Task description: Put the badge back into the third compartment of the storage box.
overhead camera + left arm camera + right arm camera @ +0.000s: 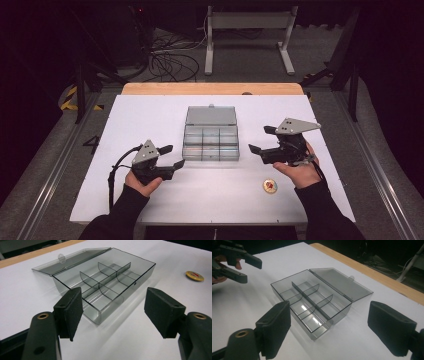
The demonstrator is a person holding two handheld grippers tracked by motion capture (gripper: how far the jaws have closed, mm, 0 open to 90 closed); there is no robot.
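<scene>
Open box (211, 141) between two tongs
Left tongs (173, 156) and right tongs (259, 140) both stand wide, empty, near the box.

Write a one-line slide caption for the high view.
Two hand-held grippers, left and right, flank an open, empty clear divided box on a white table; a small round badge lies nearby.

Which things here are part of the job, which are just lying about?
In the job:
- clear compartment box, lid open, between both grippers
- left gripper, open, pointing at the box
- right gripper, open, pointing at the box

Lying about:
- round badge on the white table, near the right hand, away from the box
- cables and metal stand on the floor beyond
</scene>
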